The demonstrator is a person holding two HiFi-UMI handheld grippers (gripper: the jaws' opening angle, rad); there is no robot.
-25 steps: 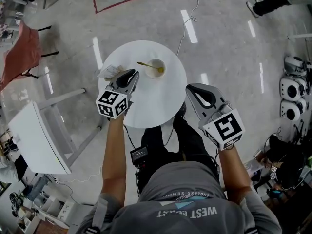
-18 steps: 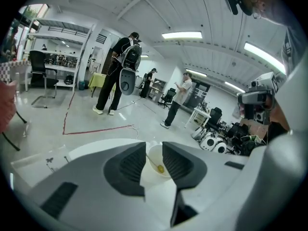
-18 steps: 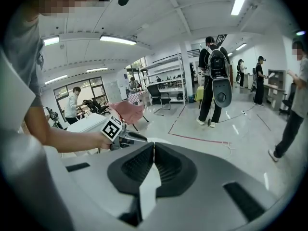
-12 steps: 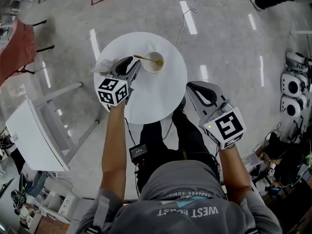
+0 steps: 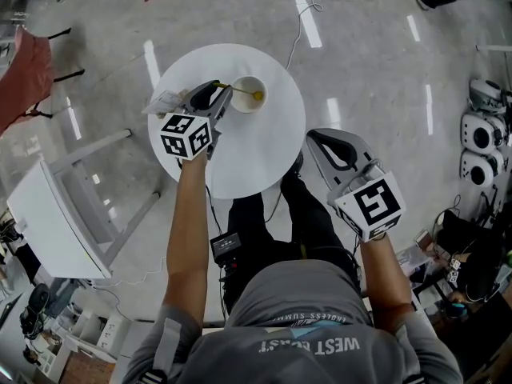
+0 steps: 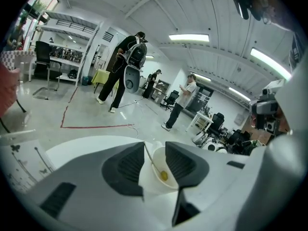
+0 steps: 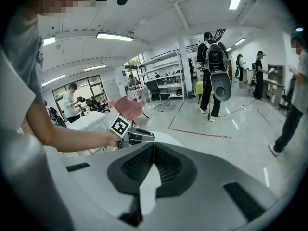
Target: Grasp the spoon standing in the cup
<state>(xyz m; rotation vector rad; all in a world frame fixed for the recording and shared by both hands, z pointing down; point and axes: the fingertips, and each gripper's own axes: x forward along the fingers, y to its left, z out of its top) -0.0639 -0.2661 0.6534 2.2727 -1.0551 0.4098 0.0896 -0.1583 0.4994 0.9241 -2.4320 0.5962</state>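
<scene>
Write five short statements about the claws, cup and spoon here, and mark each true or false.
1. The spoon stands in the cup. True.
2. The left claw is clamped on the spoon. False: its jaws have just been opening and stand apart, with the handle between them but not pinched.
3. The right claw is shut and empty. True.
4. The cup lies tipped over on the floor. False: it stands upright on the round table.
5. The right claw hovers over the cup. False: it is held at the table's edge, away from the cup.
</scene>
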